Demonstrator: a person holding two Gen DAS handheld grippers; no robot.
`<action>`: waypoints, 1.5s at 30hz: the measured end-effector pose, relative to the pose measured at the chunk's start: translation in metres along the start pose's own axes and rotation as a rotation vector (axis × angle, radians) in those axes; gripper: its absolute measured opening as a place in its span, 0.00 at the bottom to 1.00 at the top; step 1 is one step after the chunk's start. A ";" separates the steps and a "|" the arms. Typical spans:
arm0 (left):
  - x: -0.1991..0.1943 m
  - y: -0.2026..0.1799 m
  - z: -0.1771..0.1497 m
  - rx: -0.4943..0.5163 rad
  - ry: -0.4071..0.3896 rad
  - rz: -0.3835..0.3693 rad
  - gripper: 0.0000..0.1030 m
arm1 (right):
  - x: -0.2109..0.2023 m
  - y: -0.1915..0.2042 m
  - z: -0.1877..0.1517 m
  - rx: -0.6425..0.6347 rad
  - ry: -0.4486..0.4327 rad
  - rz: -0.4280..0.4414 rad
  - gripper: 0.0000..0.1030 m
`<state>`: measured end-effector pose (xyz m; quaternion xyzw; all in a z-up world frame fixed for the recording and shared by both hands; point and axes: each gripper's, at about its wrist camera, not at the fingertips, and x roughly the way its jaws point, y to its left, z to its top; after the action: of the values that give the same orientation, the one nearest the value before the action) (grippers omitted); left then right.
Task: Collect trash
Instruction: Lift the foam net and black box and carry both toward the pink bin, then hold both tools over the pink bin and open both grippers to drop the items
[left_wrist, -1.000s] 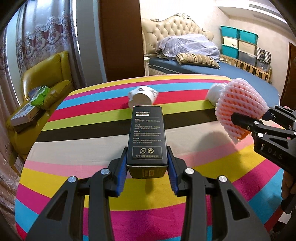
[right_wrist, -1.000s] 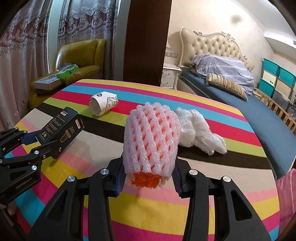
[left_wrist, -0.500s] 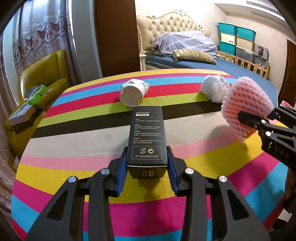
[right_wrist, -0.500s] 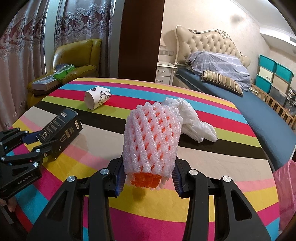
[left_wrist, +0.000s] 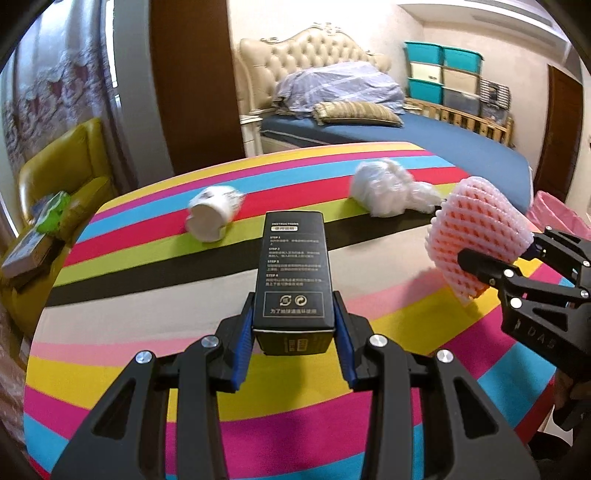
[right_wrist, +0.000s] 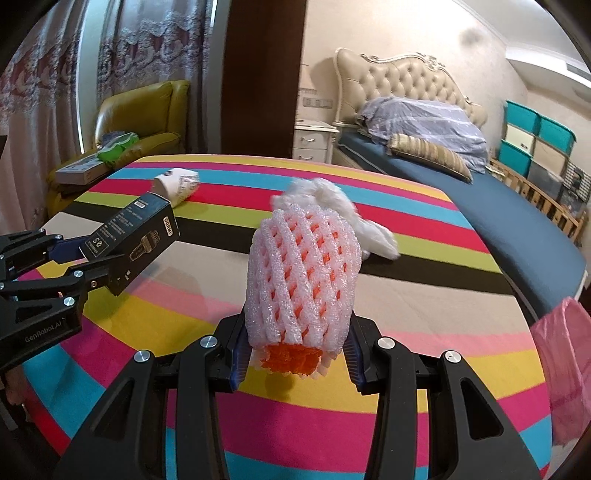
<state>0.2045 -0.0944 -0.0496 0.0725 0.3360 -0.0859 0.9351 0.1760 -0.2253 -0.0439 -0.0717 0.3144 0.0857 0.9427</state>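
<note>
Striped table (left_wrist: 155, 332) below: left claw (left_wrist: 293, 325) clamping black box (left_wrist: 293, 273), right claw (right_wrist: 295, 343) clamping foam net (right_wrist: 303, 273).

The black carton (left_wrist: 293, 275) bears the white heading "INSTRUCTIONS", followed by "STEP 1", "STEP 2", "STEP 3" and "STEP 4"; the small lines under each step are too fine to read. Two round recycling signs sit in a framed panel near its lower end. The right gripper (left_wrist: 480, 266) body shows the embossed letters "DAS". The left gripper (right_wrist: 99, 275) body carries "GenRobot.AI".
</note>
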 end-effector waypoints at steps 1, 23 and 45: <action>0.002 -0.008 0.002 0.017 0.001 -0.012 0.36 | -0.001 -0.005 -0.002 0.007 0.002 -0.005 0.40; 0.025 -0.133 0.021 0.254 0.052 -0.203 0.36 | -0.032 -0.122 -0.036 0.177 -0.017 -0.197 0.40; 0.035 -0.271 0.055 0.432 0.045 -0.402 0.36 | -0.076 -0.238 -0.077 0.365 -0.039 -0.410 0.40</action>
<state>0.2088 -0.3728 -0.0510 0.2038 0.3384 -0.3372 0.8546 0.1208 -0.4811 -0.0397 0.0389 0.2852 -0.1638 0.9436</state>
